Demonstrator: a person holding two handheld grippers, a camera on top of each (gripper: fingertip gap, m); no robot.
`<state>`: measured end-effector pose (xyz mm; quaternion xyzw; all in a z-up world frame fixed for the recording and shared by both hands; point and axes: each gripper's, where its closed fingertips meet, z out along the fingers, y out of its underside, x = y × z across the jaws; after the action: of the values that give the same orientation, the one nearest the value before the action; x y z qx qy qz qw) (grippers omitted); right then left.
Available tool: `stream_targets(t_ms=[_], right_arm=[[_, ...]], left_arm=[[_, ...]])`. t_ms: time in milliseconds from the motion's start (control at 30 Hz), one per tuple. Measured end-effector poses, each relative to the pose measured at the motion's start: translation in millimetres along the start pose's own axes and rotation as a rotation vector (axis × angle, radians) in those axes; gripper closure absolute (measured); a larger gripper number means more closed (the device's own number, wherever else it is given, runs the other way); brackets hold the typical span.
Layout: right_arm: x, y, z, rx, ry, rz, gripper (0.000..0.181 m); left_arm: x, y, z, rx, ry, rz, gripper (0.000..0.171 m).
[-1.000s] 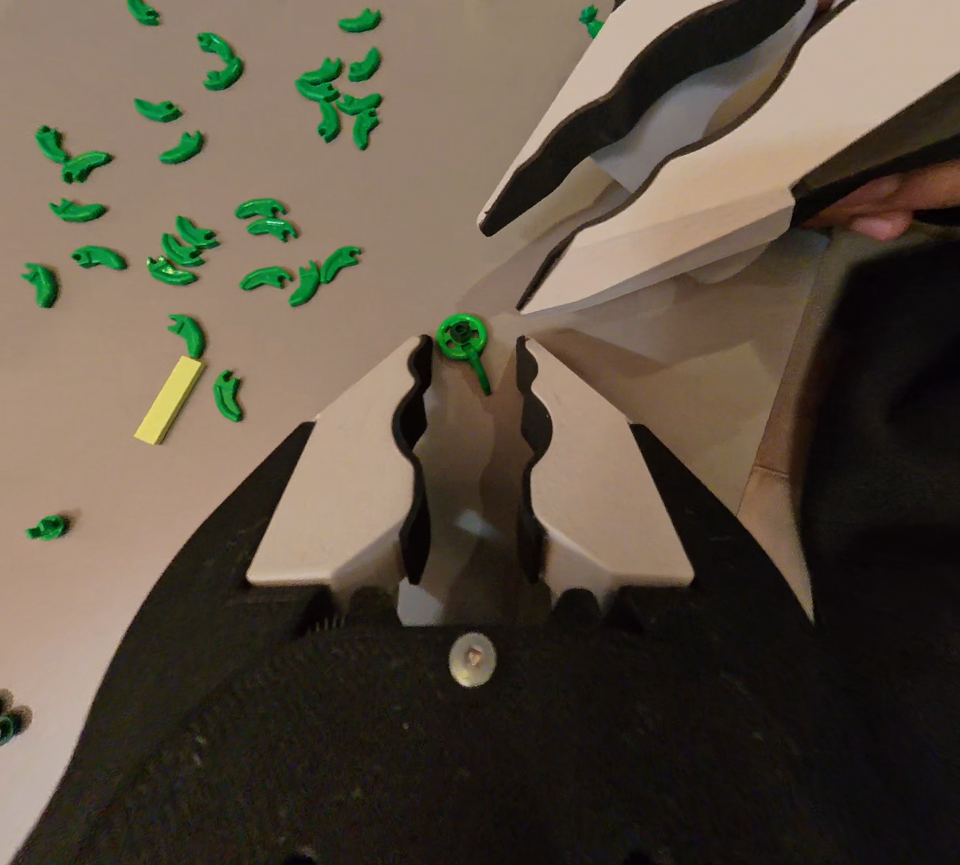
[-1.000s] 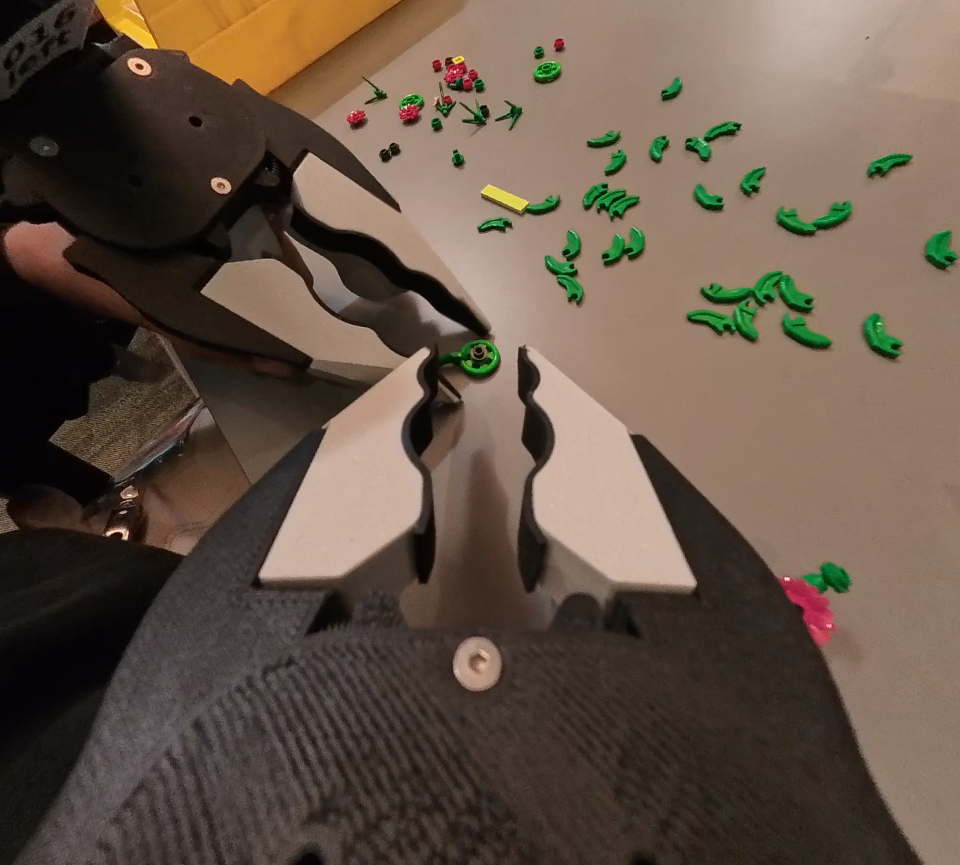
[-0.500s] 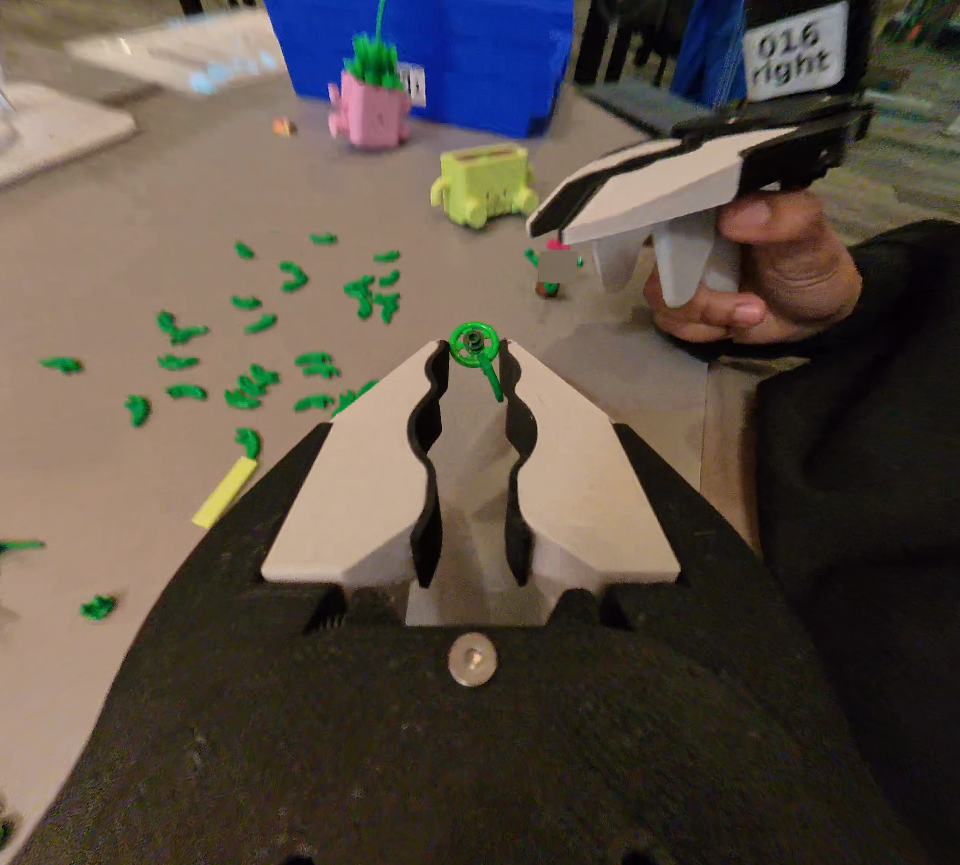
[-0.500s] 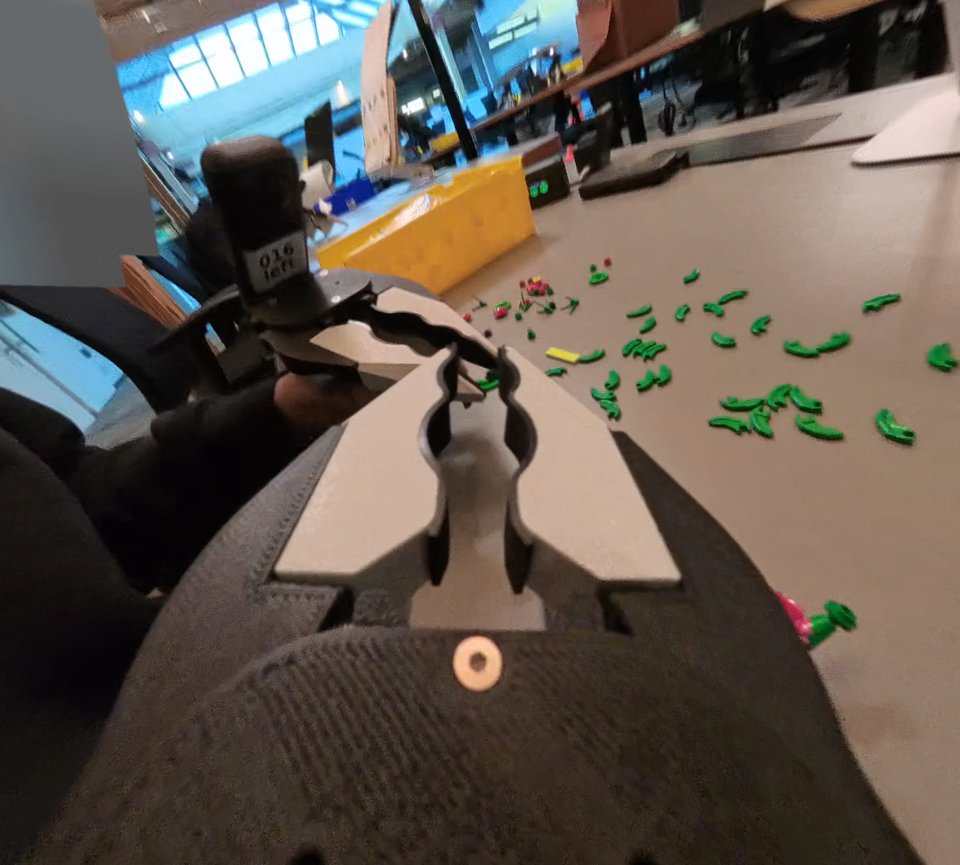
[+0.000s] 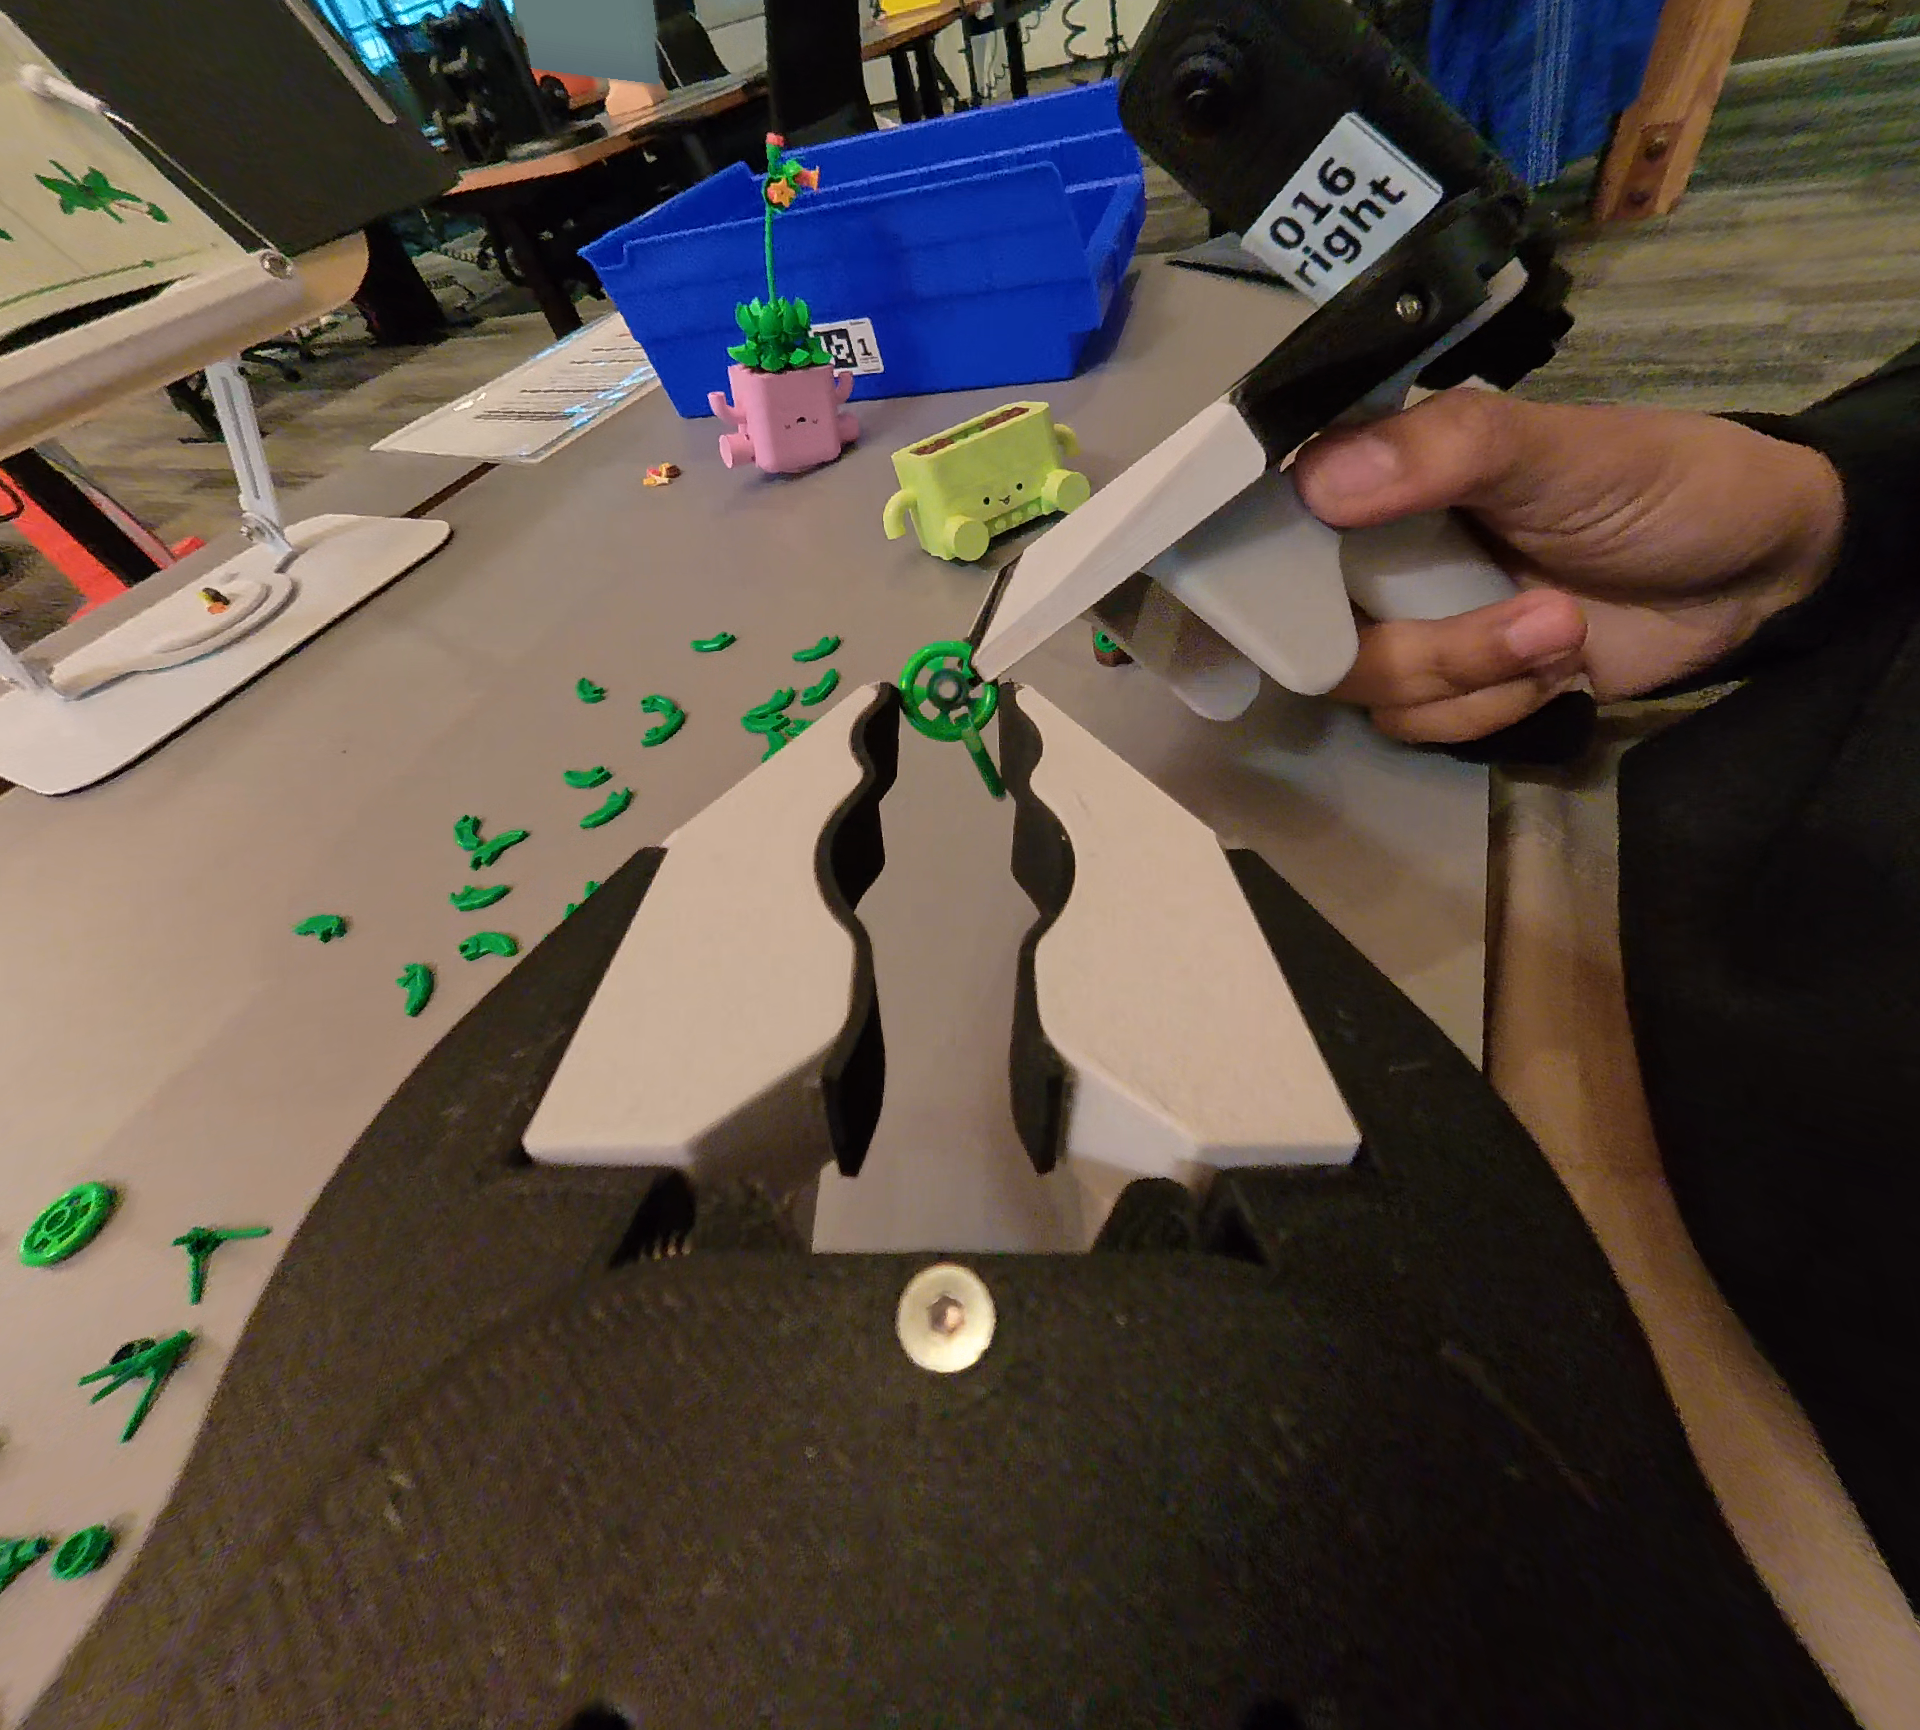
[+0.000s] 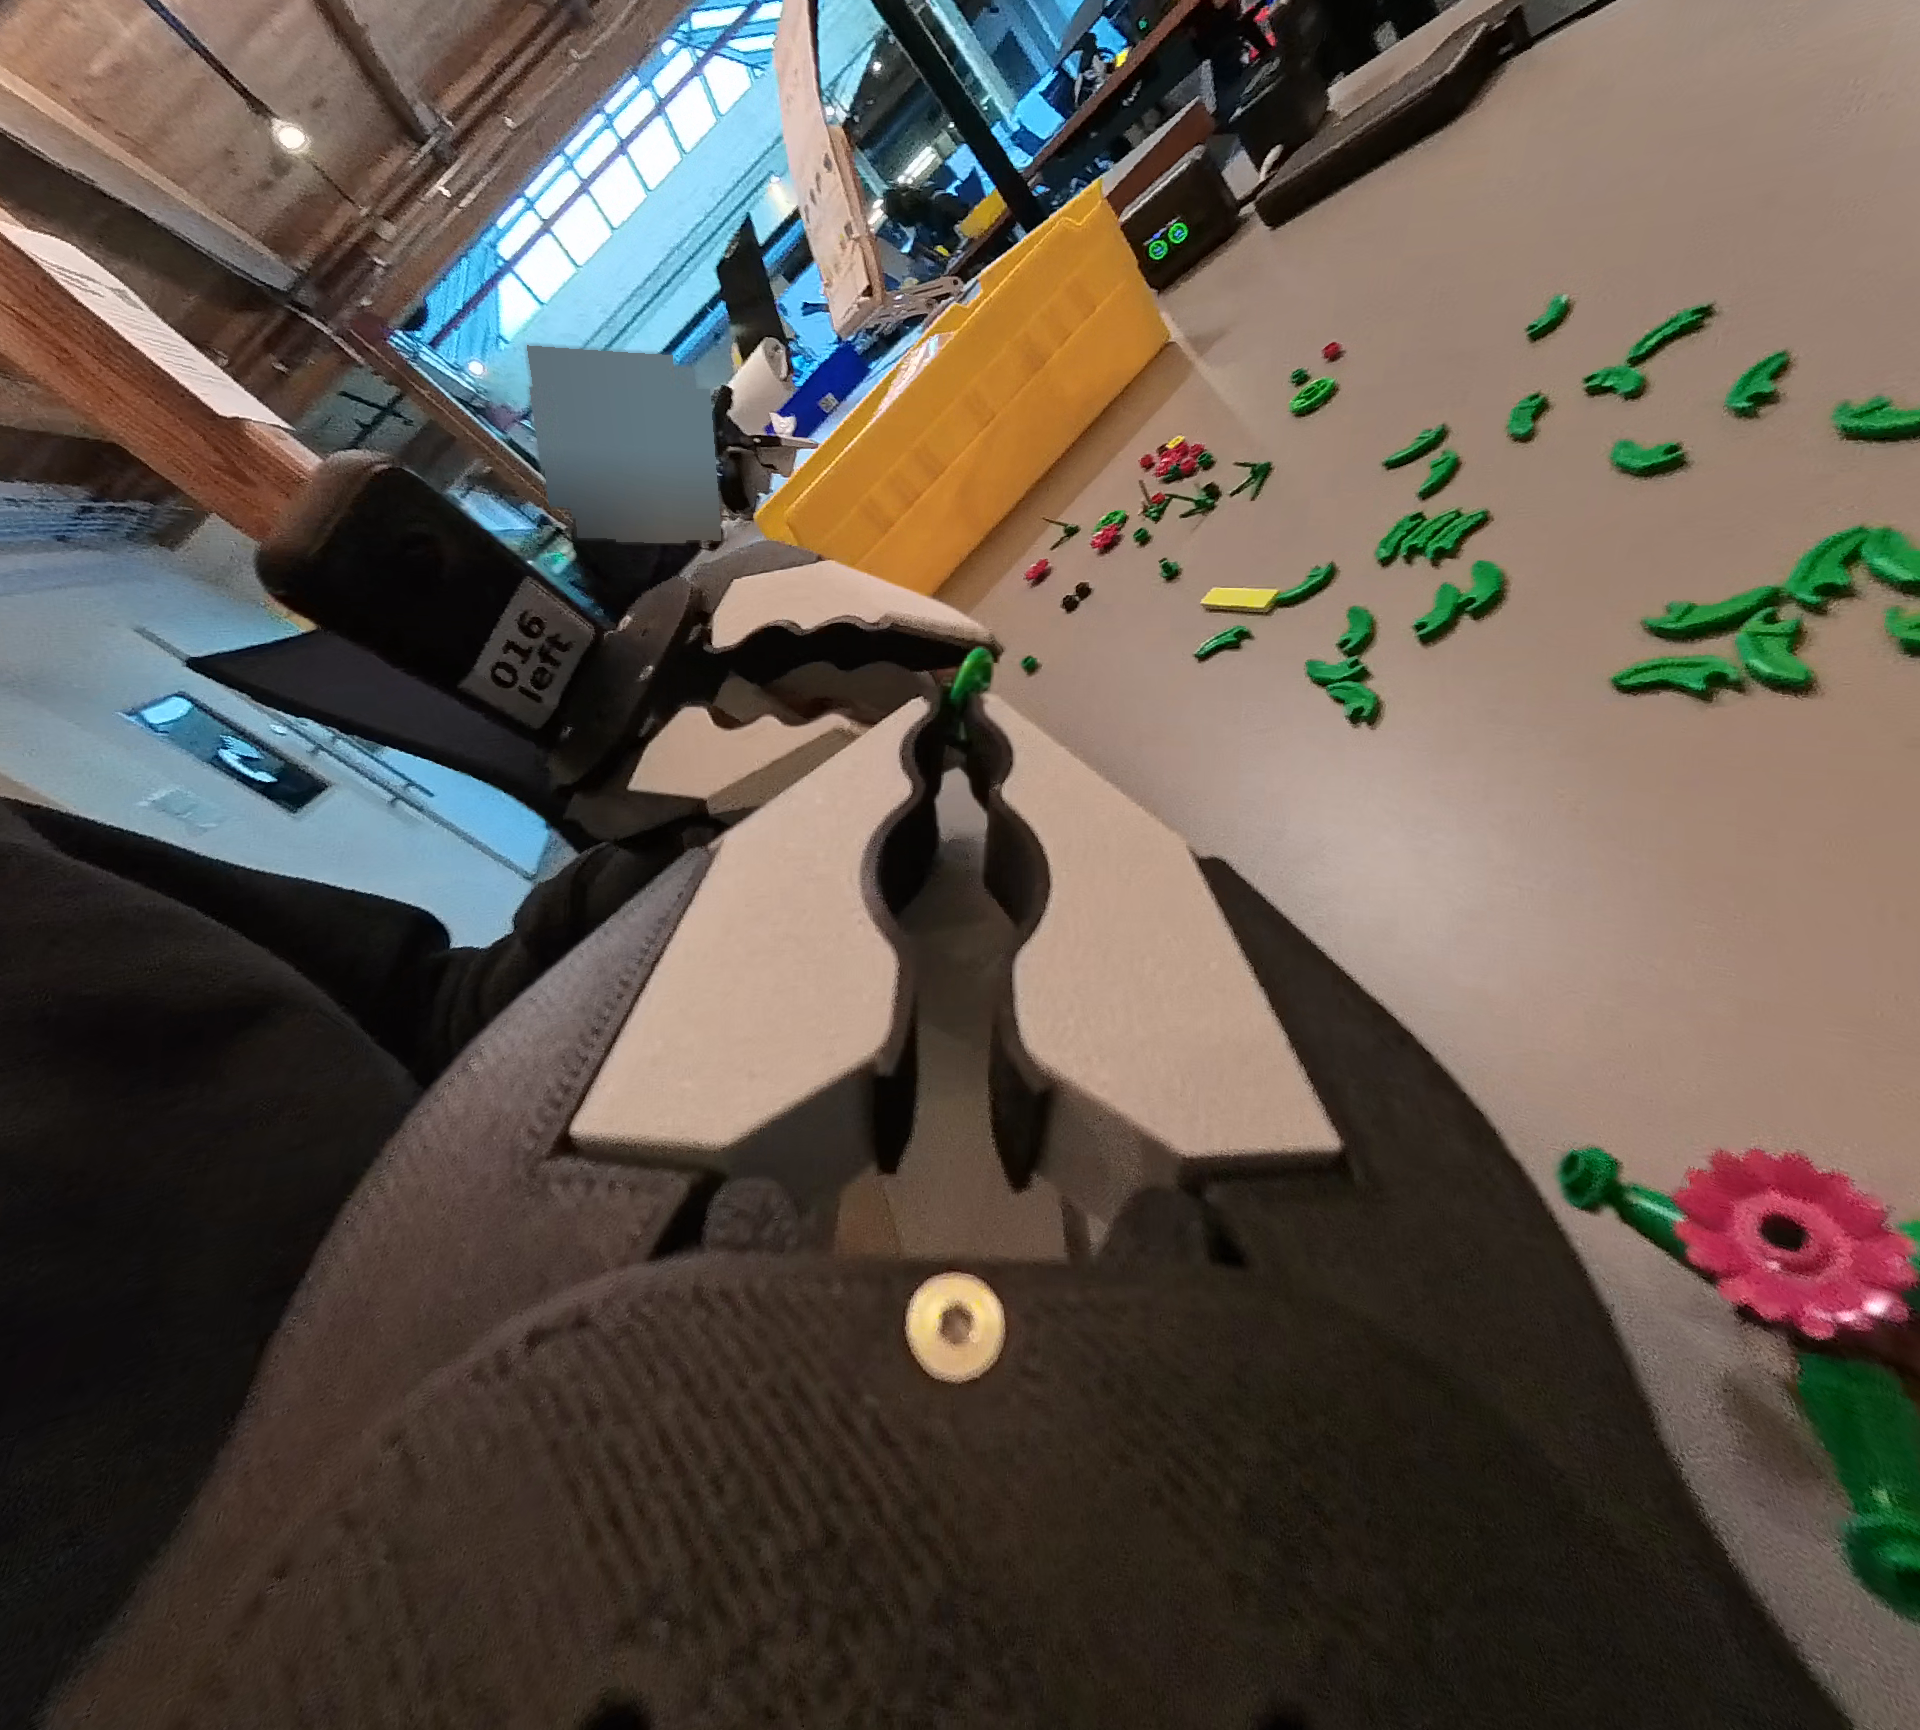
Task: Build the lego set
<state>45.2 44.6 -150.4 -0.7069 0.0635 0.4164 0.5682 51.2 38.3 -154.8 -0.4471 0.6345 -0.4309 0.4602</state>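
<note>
left gripper (image 5: 943,716) has its jaws narrowed onto a green wheel-shaped lego ring with a thin stem (image 5: 948,706), held above the grey table (image 5: 312,849) at the fingertips, stem slanting back between them. right gripper (image 6: 958,716), held in a hand (image 5: 1579,558), is nearly closed, its tips pinching the same green piece from the side; whether it truly grips is unclear.

largest to smallest on the table: one blue bin (image 5: 914,267), one yellow bin (image 6: 987,392), one tablet stand (image 5: 208,600), one pink lego pot with a tall flower (image 5: 781,402), one lime lego pot (image 5: 982,491), one pink lego flower (image 6: 1782,1239), one yellow tile (image 6: 1238,600), and dozens of loose green leaf pieces (image 6: 1704,615).
</note>
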Motion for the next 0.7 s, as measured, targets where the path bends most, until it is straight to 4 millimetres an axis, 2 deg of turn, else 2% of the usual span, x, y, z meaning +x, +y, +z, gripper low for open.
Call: stream_targets(t_ms=[100, 200, 267, 400, 500, 600, 700], right_arm=[[0, -1, -1, 0.005, -0.016, 0.025, 0.181], [1, -3, -2, 0.021, -0.021, 0.036, 0.181], [-2, -4, -3, 0.027, -0.038, 0.036, 0.181], [-18, -5, -5, 0.028, -0.148, 0.015, 0.181], [-28, -6, -6, 0.037, -0.238, 0.047, 0.181], [-33, -8, -8, 0.047, -0.285, 0.060, 0.181], [-35, -7, -8, 0.042, -0.296, 0.055, 0.181]], left_arm=[[0, -1, 0, 0.008, 0.007, -0.018, 0.154], [2, -8, -4, 0.060, 0.071, -0.123, 0.143], [1, -11, -8, 0.092, 0.158, -0.280, 0.134], [5, -18, -16, 0.133, 0.419, -0.650, 0.130], [6, -29, -24, 0.202, 0.539, -0.793, 0.140], [8, -27, -24, 0.190, 0.576, -0.831, 0.150], [12, -24, -23, 0.171, 0.597, -0.840, 0.153]])
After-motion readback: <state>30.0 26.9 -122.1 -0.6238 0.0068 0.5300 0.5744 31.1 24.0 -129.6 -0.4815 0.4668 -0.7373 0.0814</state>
